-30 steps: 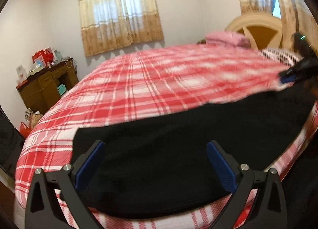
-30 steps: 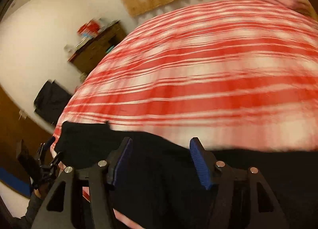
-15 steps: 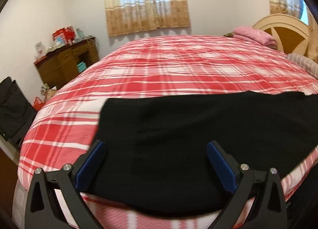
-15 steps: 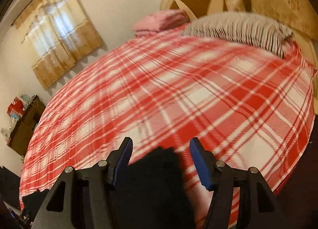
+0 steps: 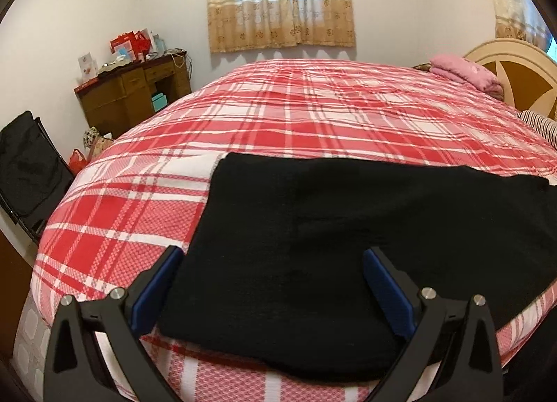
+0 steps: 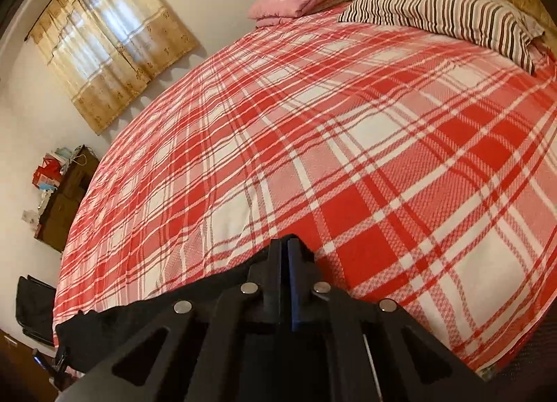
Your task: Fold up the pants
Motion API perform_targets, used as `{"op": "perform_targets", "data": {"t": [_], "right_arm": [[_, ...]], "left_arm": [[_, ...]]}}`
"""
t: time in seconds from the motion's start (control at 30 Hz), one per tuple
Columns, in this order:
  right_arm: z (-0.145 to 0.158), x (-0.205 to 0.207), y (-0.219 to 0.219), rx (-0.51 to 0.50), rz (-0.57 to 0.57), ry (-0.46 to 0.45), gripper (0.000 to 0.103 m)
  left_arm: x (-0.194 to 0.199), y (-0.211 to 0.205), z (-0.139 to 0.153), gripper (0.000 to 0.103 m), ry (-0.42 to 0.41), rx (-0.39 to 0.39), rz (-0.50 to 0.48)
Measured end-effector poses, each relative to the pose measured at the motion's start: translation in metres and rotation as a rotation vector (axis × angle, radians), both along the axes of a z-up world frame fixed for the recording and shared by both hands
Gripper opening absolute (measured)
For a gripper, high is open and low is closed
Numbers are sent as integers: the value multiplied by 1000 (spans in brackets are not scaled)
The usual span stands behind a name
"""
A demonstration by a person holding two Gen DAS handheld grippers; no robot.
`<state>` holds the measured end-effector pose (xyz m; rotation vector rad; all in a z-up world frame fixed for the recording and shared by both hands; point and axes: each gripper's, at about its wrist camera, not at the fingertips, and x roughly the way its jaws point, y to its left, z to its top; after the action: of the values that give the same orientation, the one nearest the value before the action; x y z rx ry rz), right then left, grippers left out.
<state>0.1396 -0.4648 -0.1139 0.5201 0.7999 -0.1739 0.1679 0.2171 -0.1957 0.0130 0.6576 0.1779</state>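
Note:
Black pants (image 5: 348,227) lie flat along the near edge of a bed with a red and white plaid cover (image 5: 313,116). My left gripper (image 5: 271,255) hovers open over the pants' left part. Its blue pads (image 5: 153,294) stand wide apart, with the cloth beneath them and not pinched. In the right wrist view the pants (image 6: 139,315) run off to the lower left. My right gripper (image 6: 287,243) is shut at their right end, where the cloth runs in under the fingers. The pinch itself is hidden by the fingers.
A striped pillow (image 6: 445,15), a folded pink blanket (image 5: 463,74) and a rounded headboard (image 5: 515,71) are at the bed's far right. A wooden dresser (image 5: 132,95) and a black bag (image 5: 28,165) stand left of the bed. Bare plaid cover (image 6: 348,123) stretches beyond the pants.
The right gripper swept along the pants to their right end and went from open to shut there. The left gripper shifted a little left, and it stayed open.

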Motion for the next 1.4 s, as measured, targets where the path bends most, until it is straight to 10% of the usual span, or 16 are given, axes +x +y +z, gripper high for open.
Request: {"op": "perform_targets", "data": {"t": [0.33,0.47,0.67,1.07,1.4], "right_arm": [[-14,5,-9,-8,-34,38,5],[7,-12,8,-121,-40,1,48],[29,-31,77,-238,89,-55,48],[-34,-10,167,-540,281,131,53],[-20,-25,159,-507,266,103,55]], "left_arm": [[-1,0,3,103,0,2,6],[-9,-7,20,103,-51,23,11],[-4,-43,44,103,-76,48,-70],[22,-110,19,103,74,45,-222],[20,-105,2,103,123,10,-203]]}}
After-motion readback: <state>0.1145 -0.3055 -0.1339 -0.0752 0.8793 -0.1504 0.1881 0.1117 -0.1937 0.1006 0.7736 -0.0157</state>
